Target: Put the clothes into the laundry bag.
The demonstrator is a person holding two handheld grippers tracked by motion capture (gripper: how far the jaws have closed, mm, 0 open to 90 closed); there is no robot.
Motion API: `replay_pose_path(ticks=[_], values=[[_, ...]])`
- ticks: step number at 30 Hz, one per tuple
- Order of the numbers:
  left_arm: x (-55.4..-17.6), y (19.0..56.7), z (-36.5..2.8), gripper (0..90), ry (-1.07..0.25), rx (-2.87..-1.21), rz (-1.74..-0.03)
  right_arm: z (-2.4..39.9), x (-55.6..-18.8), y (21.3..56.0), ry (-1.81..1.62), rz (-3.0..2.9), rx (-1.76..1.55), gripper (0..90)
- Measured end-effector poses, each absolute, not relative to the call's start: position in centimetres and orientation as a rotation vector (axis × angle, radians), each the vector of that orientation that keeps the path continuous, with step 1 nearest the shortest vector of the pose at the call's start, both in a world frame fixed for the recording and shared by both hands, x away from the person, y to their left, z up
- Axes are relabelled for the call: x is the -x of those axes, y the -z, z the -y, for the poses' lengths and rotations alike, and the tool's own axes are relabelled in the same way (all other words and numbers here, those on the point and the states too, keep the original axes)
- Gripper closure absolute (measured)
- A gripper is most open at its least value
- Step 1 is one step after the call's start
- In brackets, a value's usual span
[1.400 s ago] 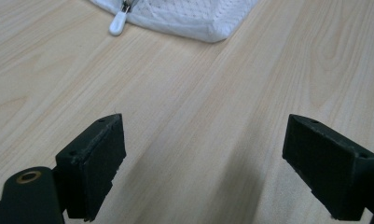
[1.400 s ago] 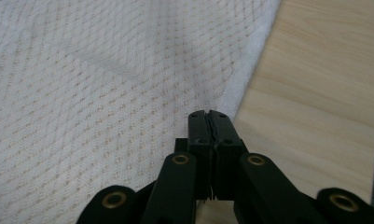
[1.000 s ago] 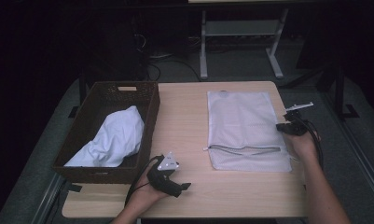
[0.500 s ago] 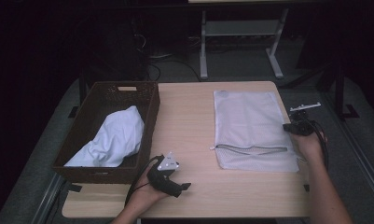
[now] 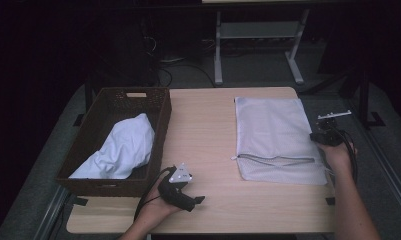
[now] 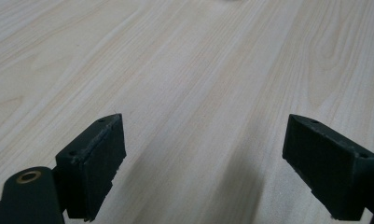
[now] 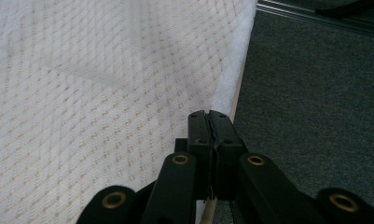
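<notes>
Pale matt wood-grain tabletop (image 5: 208,125); white mesh cloth bag (image 5: 275,135) with a zip; dark woven wicker basket (image 5: 160,117) holding soft white cloth (image 5: 123,147); matt black tool (image 7: 208,128).

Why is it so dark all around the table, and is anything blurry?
High view: light falls on the pale wooden table, the room behind stays nearly black, and the picture is a bit soft. Left gripper view: the open black tongs look sharp and cast a soft shadow. Right gripper view: the white mesh laundry bag blurs farther off.
</notes>
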State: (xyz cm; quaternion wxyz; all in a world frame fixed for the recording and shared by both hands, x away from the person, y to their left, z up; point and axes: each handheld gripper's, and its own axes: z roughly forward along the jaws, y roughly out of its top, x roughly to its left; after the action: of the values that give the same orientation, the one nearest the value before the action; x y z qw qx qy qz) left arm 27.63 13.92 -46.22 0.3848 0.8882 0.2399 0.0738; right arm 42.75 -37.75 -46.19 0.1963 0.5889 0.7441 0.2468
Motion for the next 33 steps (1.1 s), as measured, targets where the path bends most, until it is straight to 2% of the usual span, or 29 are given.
replay_pose_path(ticks=[5, 7, 12, 13, 16, 27, 33], values=[[-27.6, 46.2, -13.9, 12.7, -0.186, -2.265, -0.610, 37.1, -42.3, 45.1, -0.748, -2.095, -1.595, 77.8], [-27.6, 46.3, -13.9, 12.7, -0.183, -2.265, -0.608, 36.7, -41.9, 44.6, -0.773, -2.110, -1.568, 67.7], [-27.5, 46.2, -13.8, 12.7, -0.179, -2.268, -0.605, 35.8, -41.1, 44.0, -0.811, -2.161, -1.524, 58.1], [-27.5, 46.2, -13.8, 12.7, -0.178, -2.270, -0.604, 35.3, -40.7, 43.7, -0.846, -2.191, -1.509, 52.9], [-27.5, 46.3, -13.8, 12.7, -0.173, -2.271, -0.604, 34.6, -39.9, 43.1, -0.878, -2.203, -1.480, 48.8], [-27.4, 46.2, -13.8, 12.7, -0.174, -2.271, -0.603, 31.7, -36.8, 42.2, -0.978, -2.264, -1.343, 42.3], [-27.5, 46.3, -13.7, 12.7, -0.170, -2.273, -0.597, 29.8, -34.2, 42.6, -1.027, -2.309, -1.266, 29.9]])
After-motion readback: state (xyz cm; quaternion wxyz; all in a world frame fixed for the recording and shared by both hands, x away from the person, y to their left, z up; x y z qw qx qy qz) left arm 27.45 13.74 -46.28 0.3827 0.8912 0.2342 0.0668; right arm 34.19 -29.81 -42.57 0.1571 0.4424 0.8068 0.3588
